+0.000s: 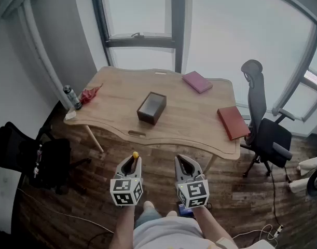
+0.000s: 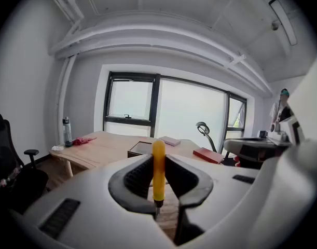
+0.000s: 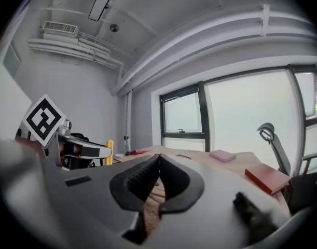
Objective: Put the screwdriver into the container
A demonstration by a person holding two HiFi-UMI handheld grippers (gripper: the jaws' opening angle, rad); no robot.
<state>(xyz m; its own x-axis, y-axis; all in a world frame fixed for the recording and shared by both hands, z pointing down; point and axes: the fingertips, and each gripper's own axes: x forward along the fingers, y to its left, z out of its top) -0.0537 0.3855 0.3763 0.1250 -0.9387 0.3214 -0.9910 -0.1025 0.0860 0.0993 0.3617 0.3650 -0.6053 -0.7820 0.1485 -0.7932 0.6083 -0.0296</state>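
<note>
A yellow-handled screwdriver [image 2: 158, 171] stands upright between the jaws of my left gripper [image 1: 132, 161], which is shut on it; its yellow tip [image 1: 135, 154] pokes up in the head view. The screwdriver [image 3: 110, 152] also shows at the left of the right gripper view. My right gripper [image 1: 183, 162] is shut with nothing in it, its jaw tips touching. Both are held in front of the wooden table [image 1: 116, 100], well short of it. The container, a dark open box [image 1: 151, 108], sits mid-table; the same box [image 2: 140, 149] appears behind the screwdriver in the left gripper view.
On the table lie a pink book [image 1: 197, 81], a red book [image 1: 233, 122], a red cloth [image 1: 90, 94] and a bottle [image 1: 71, 97] at the left corner. A grey office chair [image 1: 264, 123] stands at the right, a black chair [image 1: 26, 152] at the left.
</note>
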